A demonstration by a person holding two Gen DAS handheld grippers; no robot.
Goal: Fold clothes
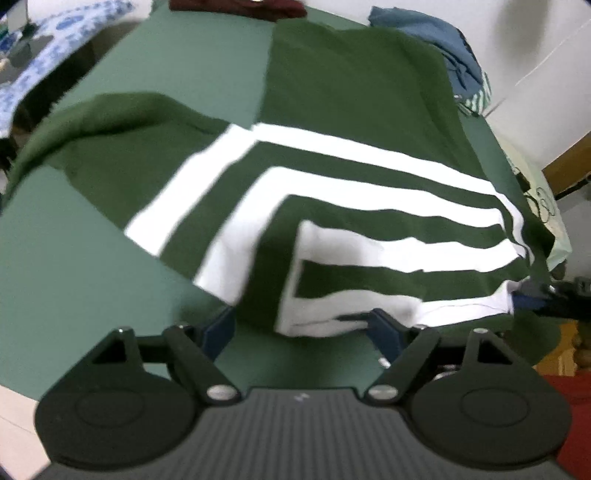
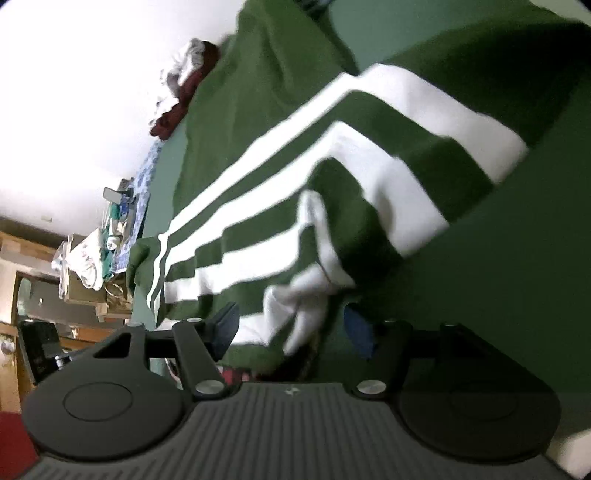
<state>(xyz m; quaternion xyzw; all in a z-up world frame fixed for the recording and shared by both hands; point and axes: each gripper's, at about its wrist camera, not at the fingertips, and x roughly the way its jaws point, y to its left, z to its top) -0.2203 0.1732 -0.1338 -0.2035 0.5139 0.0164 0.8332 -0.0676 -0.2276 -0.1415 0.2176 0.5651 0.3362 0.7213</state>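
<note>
A dark green shirt with white stripes (image 1: 332, 110) lies spread on the green table cover (image 1: 74, 266), one sleeve folded across its body. My left gripper (image 1: 303, 328) is open at the shirt's near edge, and the white hem lies loosely between its blue pads (image 1: 386, 328). In the right wrist view the same shirt (image 2: 258, 155) runs away across the table. My right gripper (image 2: 291, 328) is open over a bunched white fold of the shirt's corner, and neither pad (image 2: 227, 325) presses on the cloth.
A maroon garment (image 1: 240, 9) and a blue garment (image 1: 436, 40) lie at the table's far edge. A blue patterned cloth (image 1: 55, 44) is beyond the left side. Something red (image 1: 576, 406) sits below the table's near right corner. Cluttered shelves (image 2: 85, 266) stand past the table.
</note>
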